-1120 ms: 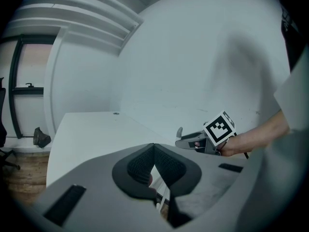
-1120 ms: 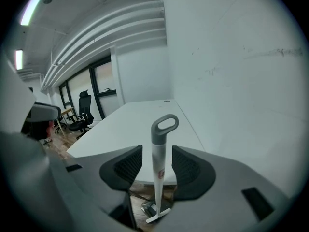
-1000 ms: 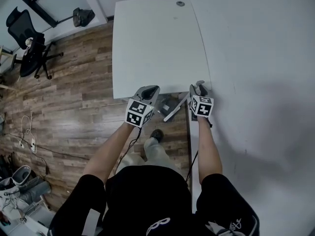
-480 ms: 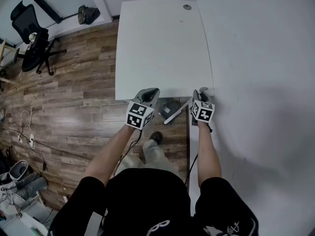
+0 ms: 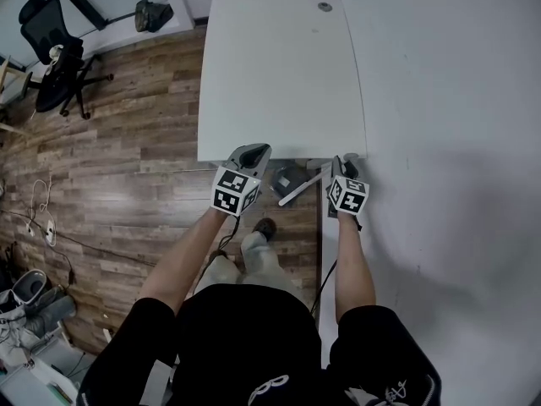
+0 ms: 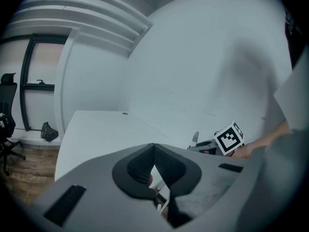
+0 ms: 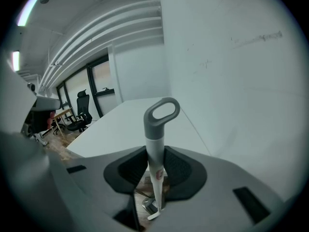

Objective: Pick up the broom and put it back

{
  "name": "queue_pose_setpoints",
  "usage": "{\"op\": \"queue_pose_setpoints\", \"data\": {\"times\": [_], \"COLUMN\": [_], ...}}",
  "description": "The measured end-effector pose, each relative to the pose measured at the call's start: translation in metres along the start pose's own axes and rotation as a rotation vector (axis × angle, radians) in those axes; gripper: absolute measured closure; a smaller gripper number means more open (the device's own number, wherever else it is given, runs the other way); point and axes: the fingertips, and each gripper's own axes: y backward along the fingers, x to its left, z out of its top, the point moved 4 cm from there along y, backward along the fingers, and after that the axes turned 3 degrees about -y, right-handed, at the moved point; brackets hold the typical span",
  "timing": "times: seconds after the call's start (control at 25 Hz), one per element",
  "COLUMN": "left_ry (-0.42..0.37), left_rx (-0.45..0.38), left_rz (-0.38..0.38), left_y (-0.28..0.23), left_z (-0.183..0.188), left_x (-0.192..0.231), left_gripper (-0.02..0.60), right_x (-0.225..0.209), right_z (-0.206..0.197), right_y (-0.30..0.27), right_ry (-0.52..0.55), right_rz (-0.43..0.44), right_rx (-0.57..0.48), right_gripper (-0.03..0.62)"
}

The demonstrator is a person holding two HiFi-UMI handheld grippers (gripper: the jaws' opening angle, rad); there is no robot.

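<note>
I hold the right gripper (image 7: 155, 172) at the near right corner of the white table (image 7: 120, 124), close to the wall (image 7: 231, 71) that runs along the table's right side. Its jaws have just been closing, and now they are clamped on the white handle of the broom (image 7: 155, 151). The handle stands nearly upright between the pads, and its grey loop rises above them against the tabletop. From the head view, the broom (image 5: 302, 186) slants from that corner down under the table's near edge, towards the wooden floor (image 5: 127, 159). Its low end lies beside a grey piece (image 5: 287, 178) that I cannot make out.

My left gripper (image 6: 153, 170) hovers just off the middle of the table's near edge, a little apart from the broom. Its jaws are together at the tips, with nothing between them. A black office chair (image 5: 52, 62) stands well apart from the table's far left corner.
</note>
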Motion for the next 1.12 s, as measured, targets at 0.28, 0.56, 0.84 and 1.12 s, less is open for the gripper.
{"op": "queue_pose_setpoints", "data": {"times": [0.28, 0.56, 0.84, 1.12], "left_ry": [-0.006, -0.008, 0.028, 0.019], "left_rx": [0.006, -0.007, -0.042, -0.082], "left_rz": [0.000, 0.006, 0.033, 0.041], "left_y": [0.036, 0.083, 0.141, 0.196], "left_z": [-0.016, -0.029, -0.046, -0.049], "left_x": [-0.002, -0.006, -0.013, -0.024], "left_gripper": [0.574, 0.574, 0.574, 0.574], "right_x": [0.017, 0.036, 0.052, 0.076], "right_z": [-0.022, -0.050, -0.059, -0.033], "right_y": [0.034, 0.079, 0.136, 0.184], "right_ry": [0.004, 0.011, 0.035, 0.062], "right_rz": [-0.003, -0.018, -0.037, -0.041], "right_rx": [-0.009, 0.014, -0.004, -0.073], "right_gripper": [0.480, 0.480, 0.480, 0.480]}}
